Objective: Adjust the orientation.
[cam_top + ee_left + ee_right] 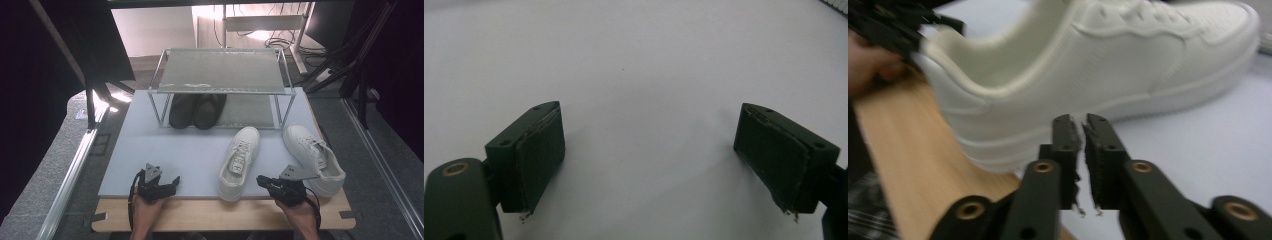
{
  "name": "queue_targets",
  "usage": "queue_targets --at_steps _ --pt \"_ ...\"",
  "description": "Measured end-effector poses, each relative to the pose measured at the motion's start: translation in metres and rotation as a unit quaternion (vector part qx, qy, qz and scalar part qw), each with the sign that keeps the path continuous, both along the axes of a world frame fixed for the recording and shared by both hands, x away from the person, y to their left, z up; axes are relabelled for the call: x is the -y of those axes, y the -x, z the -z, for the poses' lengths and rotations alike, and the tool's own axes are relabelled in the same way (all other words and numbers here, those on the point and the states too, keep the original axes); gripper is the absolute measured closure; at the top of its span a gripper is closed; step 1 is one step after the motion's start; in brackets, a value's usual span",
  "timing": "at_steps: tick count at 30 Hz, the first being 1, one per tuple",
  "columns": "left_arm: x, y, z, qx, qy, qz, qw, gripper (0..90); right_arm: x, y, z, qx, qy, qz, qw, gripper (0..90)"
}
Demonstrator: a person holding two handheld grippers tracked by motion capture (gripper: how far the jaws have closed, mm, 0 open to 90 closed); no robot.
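Two white sneakers lie on the grey mat [175, 150]: one [240, 160] near the middle with its heel at the mat's front edge, the other [312, 157] to its right. My right gripper [261, 181] points left at the heel end of the middle sneaker. In the right gripper view that sneaker [1108, 65] sits just beyond my right gripper [1083, 135], whose jaws are shut with nothing between them. My left gripper [172, 184] rests at the mat's front left. In its own view my left gripper [649, 150] stands wide open over bare mat [649, 60].
A wire shelf rack [220, 70] stands at the back of the mat with a pair of dark shoes [195, 110] under it. A wooden table edge [210, 212] runs along the front. The other hand with its gripper [888, 30] appears beyond the sneaker.
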State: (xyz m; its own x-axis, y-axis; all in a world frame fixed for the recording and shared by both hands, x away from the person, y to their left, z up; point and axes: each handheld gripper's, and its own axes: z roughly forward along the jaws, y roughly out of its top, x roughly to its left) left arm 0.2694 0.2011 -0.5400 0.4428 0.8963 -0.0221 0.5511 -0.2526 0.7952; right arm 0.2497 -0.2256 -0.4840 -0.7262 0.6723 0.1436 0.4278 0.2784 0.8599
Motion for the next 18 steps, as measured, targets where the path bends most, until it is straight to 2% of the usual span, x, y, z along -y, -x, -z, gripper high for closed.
queue_targets --at_steps 2,9,18 --pt "0.000 0.000 0.000 0.000 0.000 0.000 1.0000 12.9 -0.005 0.000 -0.007 -0.008 -0.010 -0.014 0.9998 89.6" --pt "0.000 0.000 0.000 0.000 -0.001 0.000 1.0000 13.0 -0.023 -0.004 -0.020 -0.022 -0.018 -0.042 0.9987 89.8" --pt "0.000 0.000 0.000 0.000 0.000 -0.001 1.0000 13.1 -0.048 -0.015 -0.022 -0.017 -0.002 -0.050 0.9986 89.7"
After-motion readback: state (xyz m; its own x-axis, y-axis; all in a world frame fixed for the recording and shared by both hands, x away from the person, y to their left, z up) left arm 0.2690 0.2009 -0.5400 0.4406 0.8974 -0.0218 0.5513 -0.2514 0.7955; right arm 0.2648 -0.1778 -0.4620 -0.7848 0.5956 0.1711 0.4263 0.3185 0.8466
